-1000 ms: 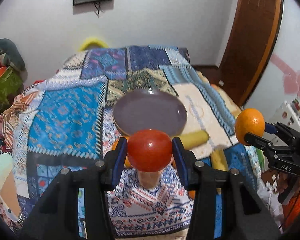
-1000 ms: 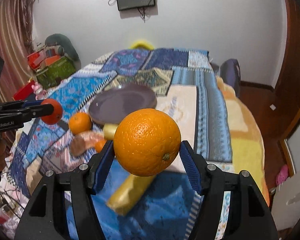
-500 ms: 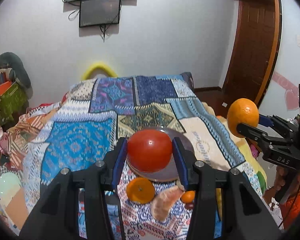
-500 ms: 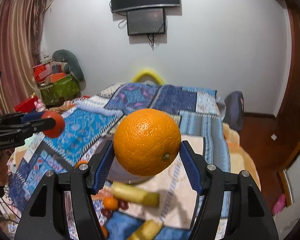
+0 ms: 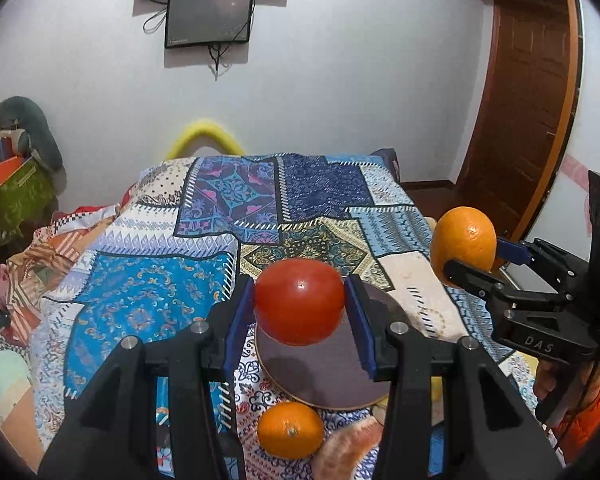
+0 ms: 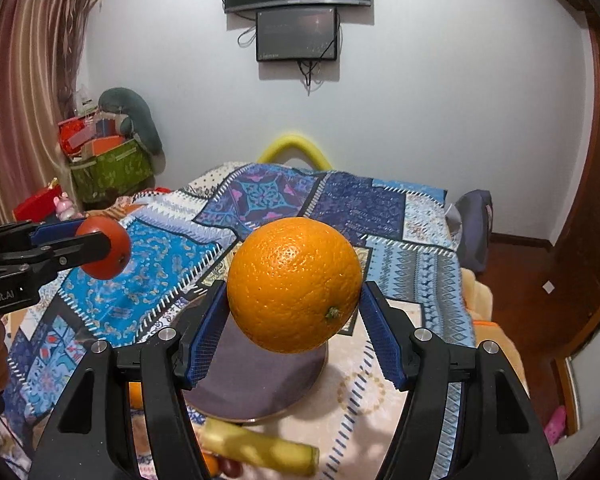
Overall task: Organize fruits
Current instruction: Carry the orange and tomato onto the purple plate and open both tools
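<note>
My left gripper (image 5: 299,308) is shut on a red tomato (image 5: 299,301) and holds it in the air above the near part of a grey-purple plate (image 5: 332,376) on the patchwork quilt. My right gripper (image 6: 294,312) is shut on a large orange (image 6: 295,284), also held above the plate (image 6: 256,384). The right gripper with its orange (image 5: 465,245) shows at the right of the left wrist view. The left gripper with the tomato (image 6: 110,247) shows at the left of the right wrist view.
A small orange (image 5: 290,429) and a peeled pinkish fruit piece (image 5: 346,450) lie on the quilt (image 5: 148,296) in front of the plate. A yellow-green fruit (image 6: 260,450) lies by the plate's near rim. Boxes (image 6: 108,160) stand far left; a wooden door (image 5: 516,120) is at the right.
Both grippers have lifted and tilted up with their fruit. More wall and the screen show now. The plate sits lower in both views. The grips are unchanged.
</note>
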